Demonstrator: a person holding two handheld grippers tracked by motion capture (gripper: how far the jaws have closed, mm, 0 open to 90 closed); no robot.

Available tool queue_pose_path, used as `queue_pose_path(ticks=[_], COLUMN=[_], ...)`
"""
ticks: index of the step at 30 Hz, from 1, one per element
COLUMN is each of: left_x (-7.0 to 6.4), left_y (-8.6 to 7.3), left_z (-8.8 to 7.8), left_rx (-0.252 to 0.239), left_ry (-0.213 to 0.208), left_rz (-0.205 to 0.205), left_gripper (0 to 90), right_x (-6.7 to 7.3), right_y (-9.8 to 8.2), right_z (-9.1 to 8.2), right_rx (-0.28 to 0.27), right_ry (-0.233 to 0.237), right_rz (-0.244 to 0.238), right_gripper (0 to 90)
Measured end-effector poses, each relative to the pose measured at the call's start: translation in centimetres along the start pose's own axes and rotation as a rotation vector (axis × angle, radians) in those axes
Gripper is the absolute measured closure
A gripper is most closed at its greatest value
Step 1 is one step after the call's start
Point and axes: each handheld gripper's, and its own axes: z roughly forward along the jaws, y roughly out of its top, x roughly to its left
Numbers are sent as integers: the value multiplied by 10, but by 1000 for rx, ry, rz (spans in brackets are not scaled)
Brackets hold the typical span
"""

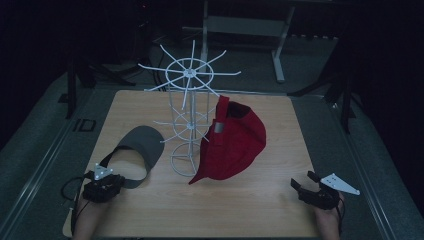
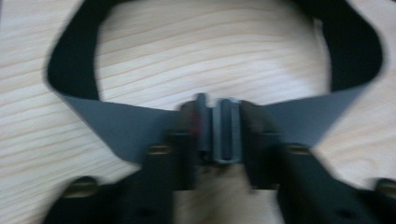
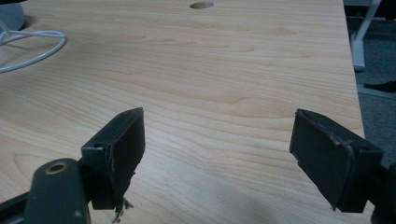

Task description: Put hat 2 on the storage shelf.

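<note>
Left gripper (image 2: 219, 140) clamped on the visor (image 1: 137, 150) back strap, near left of table (image 1: 240, 210), visor not lifted yet. Right gripper (image 3: 217, 158) released, near right. Red cap (image 1: 232, 145) already on rack (image 1: 187, 115); visor hang left, I'd say.

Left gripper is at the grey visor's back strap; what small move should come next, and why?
Probably lift the grey visor a little off the table. The left gripper is shut on its strap buckle, the visor lies flat beside the white wire rack, and the right gripper is open and idle.
</note>
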Motion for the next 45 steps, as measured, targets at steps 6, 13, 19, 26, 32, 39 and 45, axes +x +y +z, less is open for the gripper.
queue_pose_path(ticks=[6, 13, 19, 26, 32, 39, 45], left_x=[2, 14, 20, 20, 24, 28, 26], left_y=[-3, -9, -5, 11, 29, 51, 74], left_z=[-1, -12, -33, -61, -82, -104, -123], left_rx=[-22, -98, -184, -286, -386, -484, -539], left_ry=[-24, -63, -64, -97, -142, -195, -206], left_rz=[-3, -49, -74, -60, -42, -38, 7], left_gripper=[826, 834, 835, 836, 836, 836, 836], right_x=[-2, -4, -5, -10, -10, -11, -11], right_y=[0, 1, 0, 0, 0, 0, 0], right_z=[-1, 1, 0, -2, -2, -2, -2], right_rx=[-9, 25, 33, 38, 43, 42, 42], right_ry=[-2, -69, -164, -230, -218, -209, -204], right_rz=[21, 43, 44, 87, 89, 91, 98], right_gripper=[178, 171, 172, 174, 173, 173, 173])
